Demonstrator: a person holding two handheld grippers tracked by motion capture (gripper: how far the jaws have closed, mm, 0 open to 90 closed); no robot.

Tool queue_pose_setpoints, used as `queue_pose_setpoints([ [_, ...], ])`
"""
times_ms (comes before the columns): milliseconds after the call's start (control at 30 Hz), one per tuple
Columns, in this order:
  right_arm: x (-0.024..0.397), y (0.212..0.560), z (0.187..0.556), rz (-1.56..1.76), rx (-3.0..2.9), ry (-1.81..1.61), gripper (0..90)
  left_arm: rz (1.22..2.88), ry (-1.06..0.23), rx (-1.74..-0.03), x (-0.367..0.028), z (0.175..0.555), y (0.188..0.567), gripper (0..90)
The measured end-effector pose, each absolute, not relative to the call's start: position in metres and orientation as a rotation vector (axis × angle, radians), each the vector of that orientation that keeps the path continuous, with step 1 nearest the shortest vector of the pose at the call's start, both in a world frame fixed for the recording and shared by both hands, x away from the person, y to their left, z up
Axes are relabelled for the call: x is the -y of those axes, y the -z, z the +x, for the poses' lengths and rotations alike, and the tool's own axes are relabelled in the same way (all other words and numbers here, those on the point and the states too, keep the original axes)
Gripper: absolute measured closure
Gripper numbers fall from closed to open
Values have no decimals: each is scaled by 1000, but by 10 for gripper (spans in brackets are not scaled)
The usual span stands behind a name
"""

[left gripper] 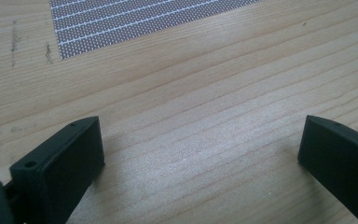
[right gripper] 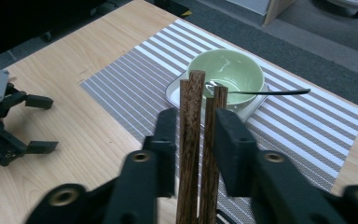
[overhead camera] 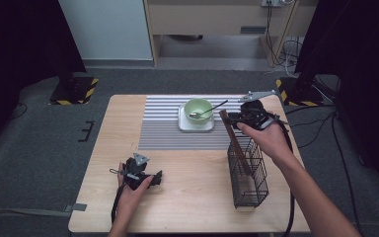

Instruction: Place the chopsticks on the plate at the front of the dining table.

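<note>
step: right tongs (right gripper: 193, 140) clamped on chopsticks (right gripper: 199, 140) above wire basket (overhead camera: 247, 173), right edge of surface (overhead camera: 192, 197) | left tongs (left gripper: 200, 144) open, empty | next: probably lift clear, carry toward bowl (right gripper: 226, 74)

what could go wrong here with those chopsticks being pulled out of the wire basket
The right gripper clamps two chopsticks side by side, so one might slip or twist loose. Their lower ends sit inside the wire basket, which could tip if they snag. The bowl and spoon lie just beyond and might get knocked.
</note>
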State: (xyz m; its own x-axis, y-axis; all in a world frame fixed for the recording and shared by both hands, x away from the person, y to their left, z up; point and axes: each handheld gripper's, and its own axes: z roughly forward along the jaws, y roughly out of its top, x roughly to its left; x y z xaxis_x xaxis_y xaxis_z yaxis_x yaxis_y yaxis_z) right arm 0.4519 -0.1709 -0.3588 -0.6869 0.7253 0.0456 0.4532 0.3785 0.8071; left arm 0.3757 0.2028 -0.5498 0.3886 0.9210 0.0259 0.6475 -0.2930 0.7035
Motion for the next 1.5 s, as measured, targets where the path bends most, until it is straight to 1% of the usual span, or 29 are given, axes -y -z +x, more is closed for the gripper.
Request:
queue_pose_setpoints([
  [100,171,359,453,1034,-2333,-1230,822,2042,-582,-1339,-203,376,550,0],
  [200,172,359,453,1028,-2346,-1250,837,2042,-582,-1339,-203,376,550,0],
  [433,180,349,450,1020,-2335,-1315,843,2053,-583,-1318,-202,373,549,2],
  [533,189,339,448,1015,-2306,-1370,844,2061,-596,-1298,-199,372,548,31],
  [633,198,329,447,1012,-2282,-1409,844,2065,-583,-1270,-195,373,544,41],
  [733,207,321,445,1009,-2251,-1458,844,2070,-596,-1237,-188,374,533,44],
  [933,215,308,443,1003,-2204,-1543,844,2021,-649,-1208,-181,377,510,54],
  [1000,216,302,442,988,-2192,-1562,844,2035,-690,-1176,-176,378,499,54],
  [1067,217,296,441,976,-2178,-1576,844,2036,-699,-1157,-171,379,491,53],
  [1300,222,274,439,955,-2141,-1610,844,1978,-677,-1135,-160,387,469,56],
  [1433,222,265,439,943,-2133,-1621,844,1927,-612,-1115,-155,392,463,62],
  [1500,220,260,439,928,-2138,-1615,844,1933,-604,-1100,-154,393,461,65],
])
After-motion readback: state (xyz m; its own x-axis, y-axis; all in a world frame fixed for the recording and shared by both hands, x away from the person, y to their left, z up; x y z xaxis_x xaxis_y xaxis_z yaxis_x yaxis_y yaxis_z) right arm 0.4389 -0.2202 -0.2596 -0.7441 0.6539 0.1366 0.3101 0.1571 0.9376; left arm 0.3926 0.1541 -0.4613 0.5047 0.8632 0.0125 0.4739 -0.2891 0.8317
